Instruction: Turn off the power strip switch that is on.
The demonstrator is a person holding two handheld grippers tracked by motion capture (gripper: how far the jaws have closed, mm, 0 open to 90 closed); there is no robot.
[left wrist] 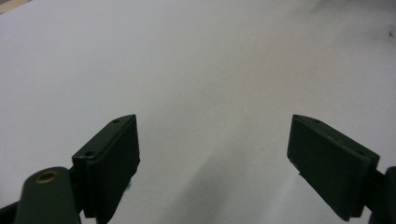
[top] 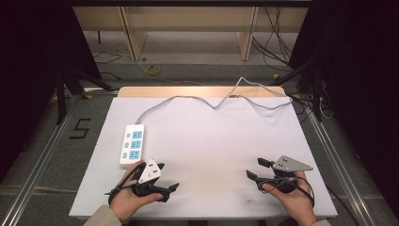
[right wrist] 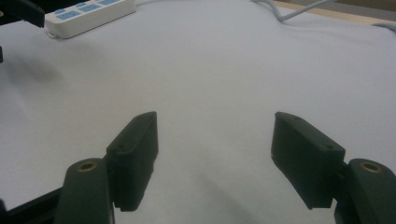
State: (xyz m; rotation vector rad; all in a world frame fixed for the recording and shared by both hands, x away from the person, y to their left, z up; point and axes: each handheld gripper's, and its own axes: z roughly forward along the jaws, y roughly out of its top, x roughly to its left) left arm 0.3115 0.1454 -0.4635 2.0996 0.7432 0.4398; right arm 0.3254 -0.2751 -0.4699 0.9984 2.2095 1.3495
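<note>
White-covered table (top: pixel 207 141), wooden strip along its far edge, dark room around it, grey floor with loose cables and a "5" mark (top: pixel 81 128) taped on the floor left of the table. White power strip (top: pixel 132 143) with blue sockets lies flat near the table's left edge, long axis running away from the person; its grey cord (top: pixel 211 101) snakes off across the far side of the table and over the far right corner.

Left gripper (top: pixel 168 176) sits at the near-left of the table in the person's left hand (top: pixel 129 195), just beside the near end of the power strip, not touching it as far as the high view shows. In the left gripper view its jaws stand wide apart, nothing between them, bare white cover beneath.

Right gripper (top: pixel 258 168) at the near-right, held in the right hand (top: pixel 291 195), well apart from the power strip, pointing left across the table. In the right gripper view its jaws are also spread wide and empty; the power strip (right wrist: pixel 88 16) shows far off at upper left, cord (right wrist: pixel 299 11) at the top edge.
</note>
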